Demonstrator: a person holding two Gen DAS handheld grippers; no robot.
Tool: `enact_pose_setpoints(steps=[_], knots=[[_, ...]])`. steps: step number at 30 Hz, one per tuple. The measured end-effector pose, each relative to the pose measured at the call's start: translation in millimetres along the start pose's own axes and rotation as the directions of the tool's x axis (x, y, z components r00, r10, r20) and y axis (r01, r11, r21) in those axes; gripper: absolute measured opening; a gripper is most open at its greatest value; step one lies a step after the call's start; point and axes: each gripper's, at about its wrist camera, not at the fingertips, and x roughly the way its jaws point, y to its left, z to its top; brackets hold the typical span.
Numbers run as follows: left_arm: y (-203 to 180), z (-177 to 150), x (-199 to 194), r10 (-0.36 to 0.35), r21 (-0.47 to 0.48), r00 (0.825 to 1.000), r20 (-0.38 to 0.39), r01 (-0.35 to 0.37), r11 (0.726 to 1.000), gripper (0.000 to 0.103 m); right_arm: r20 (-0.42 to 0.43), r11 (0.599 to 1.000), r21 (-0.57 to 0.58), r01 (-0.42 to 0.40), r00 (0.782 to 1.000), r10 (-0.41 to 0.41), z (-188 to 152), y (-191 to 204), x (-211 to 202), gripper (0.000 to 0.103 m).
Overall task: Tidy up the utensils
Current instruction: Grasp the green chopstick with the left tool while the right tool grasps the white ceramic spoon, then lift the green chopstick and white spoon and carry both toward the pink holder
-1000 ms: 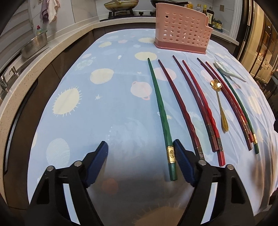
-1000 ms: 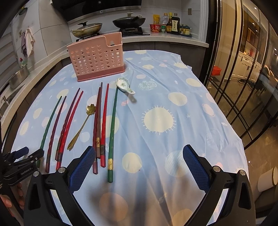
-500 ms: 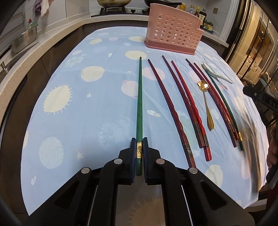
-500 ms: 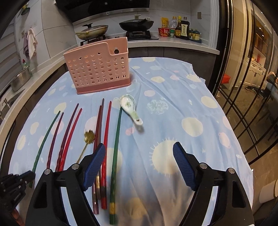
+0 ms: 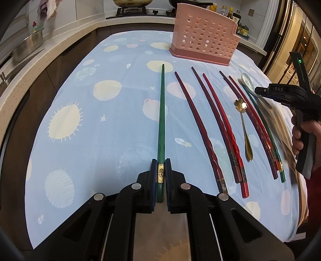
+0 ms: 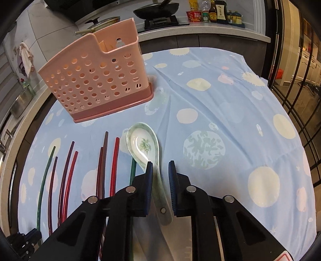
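My left gripper [image 5: 161, 160] is shut on the gold-banded end of a green chopstick [image 5: 162, 112], which points away over the cloth toward the pink perforated holder [image 5: 202, 34]. In the right wrist view, the jaws of my right gripper [image 6: 160, 163] are closing on the handle of a white ceramic spoon [image 6: 143, 144]. The handle lies slantwise between the pads and touches both. The spoon's bowl faces up, short of the holder [image 6: 96, 80]. Several red chopsticks [image 5: 200, 128], a gold spoon [image 5: 243, 124] and a second green chopstick [image 5: 266, 130] lie in a row.
A blue cloth with suns and planets [image 5: 90, 124] covers the table. Behind the holder runs a counter with a stove, pans and bottles [image 6: 212, 12]. A sink and metal pot [image 5: 28, 48] are at the left. A person's hand [image 5: 301, 134] holds the right gripper's handle.
The left gripper closed on the green chopstick's end and has held it since. The right gripper moved forward to the ceramic spoon and narrowed from wide open onto its handle.
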Motion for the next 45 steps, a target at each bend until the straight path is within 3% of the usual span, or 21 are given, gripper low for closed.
enact_pose_setpoints(steps=[6,17,25,34,45], knots=[[0,0,0,0.005,0.003,1.000,0.002,-0.005,1.000,0.008,0.000,0.998,0.016,-0.056,0.998,0.056,-12,1,-1,0.012],[1,-6,-3,-0.010,-0.014,1.000,0.009,0.010,1.000,0.007,0.030,1.000,-0.022,-0.011,0.999,0.012,-44,5,-23,0.009],[5,-23,-25,-0.032,-0.034,0.999,0.016,0.033,0.999,0.007,0.080,1.000,-0.024,0.004,0.997,-0.002,-72,2,-69,0.007],[4,-23,-74,-0.030,-0.025,0.992,0.126,0.033,0.999,0.007,0.159,1.000,-0.013,-0.004,0.987,0.006,-84,1,-120,0.006],[5,12,-123,-0.032,-0.015,0.957,0.288,0.038,0.999,0.007,0.237,0.999,-0.028,-0.016,0.971,0.023,-73,7,-149,0.005]])
